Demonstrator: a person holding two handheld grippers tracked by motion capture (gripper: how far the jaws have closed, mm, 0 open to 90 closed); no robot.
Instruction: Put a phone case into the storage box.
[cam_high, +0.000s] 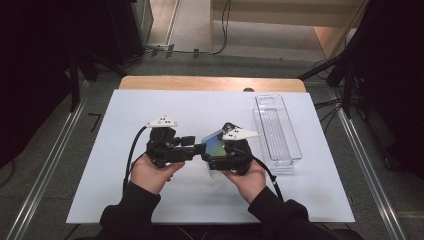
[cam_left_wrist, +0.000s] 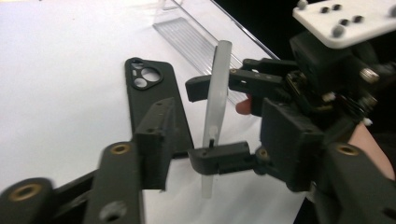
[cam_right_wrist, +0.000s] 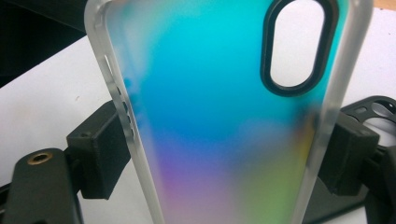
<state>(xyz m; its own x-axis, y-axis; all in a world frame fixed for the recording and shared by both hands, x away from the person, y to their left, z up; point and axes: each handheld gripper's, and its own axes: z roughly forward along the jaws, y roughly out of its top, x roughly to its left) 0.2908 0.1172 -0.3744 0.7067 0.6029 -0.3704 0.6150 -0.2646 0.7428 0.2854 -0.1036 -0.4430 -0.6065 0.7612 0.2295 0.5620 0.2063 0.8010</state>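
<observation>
1. White table (cam_high: 150, 200) lay under my hands, with a clear tray (cam_high: 277, 131) at the far right.
2. My right gripper (cam_high: 220, 155) pinched a rainbow phone case (cam_right_wrist: 224, 121) by its edges, standing up.
3. My left gripper (cam_high: 197, 148) was spread over a black phone case (cam_left_wrist: 152, 93) lying flat.

I saw a case (cam_right_wrist: 219, 121) with a frosted white rim and a back that ran from cyan through blue to purple and green, its camera opening ringed in black. A second case (cam_left_wrist: 156, 100) was plain matte black. Both claws, left (cam_high: 192, 150) and right (cam_high: 216, 156), were black with brass-coloured screws. The tray (cam_high: 277, 131) was clear with fine ribs. The worktop (cam_high: 125, 110) was white, its far edge pale wood.
</observation>
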